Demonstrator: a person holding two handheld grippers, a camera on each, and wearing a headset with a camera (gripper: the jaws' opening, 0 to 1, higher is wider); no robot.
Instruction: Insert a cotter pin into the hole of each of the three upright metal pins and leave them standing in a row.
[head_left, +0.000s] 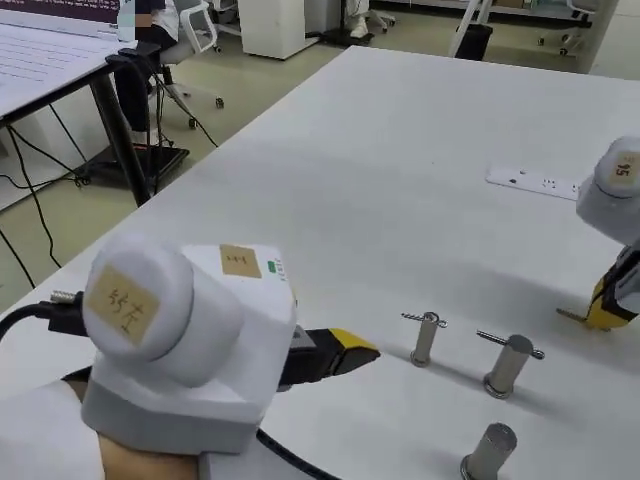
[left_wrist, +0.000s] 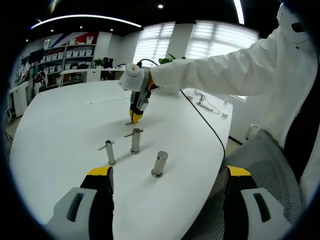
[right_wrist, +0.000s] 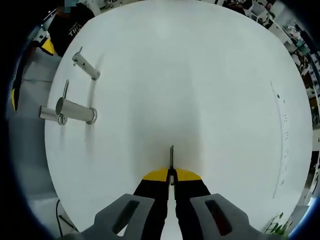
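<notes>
Clamping the cotter pin (right_wrist: 171, 157) in my right gripper (right_wrist: 171, 176), left gripper (left_wrist: 168, 172) wide, I judged level entry into the bare metal pin (head_left: 490, 450) essential.

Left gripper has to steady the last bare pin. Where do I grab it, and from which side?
I'd grip the bare pin low on its round shaft, just above the flared foot, leaving the top free. Bring the left gripper in level from its own side, open jaws straddling it: it stands upright, nearest that gripper, with the two pinned ones beyond.
</notes>
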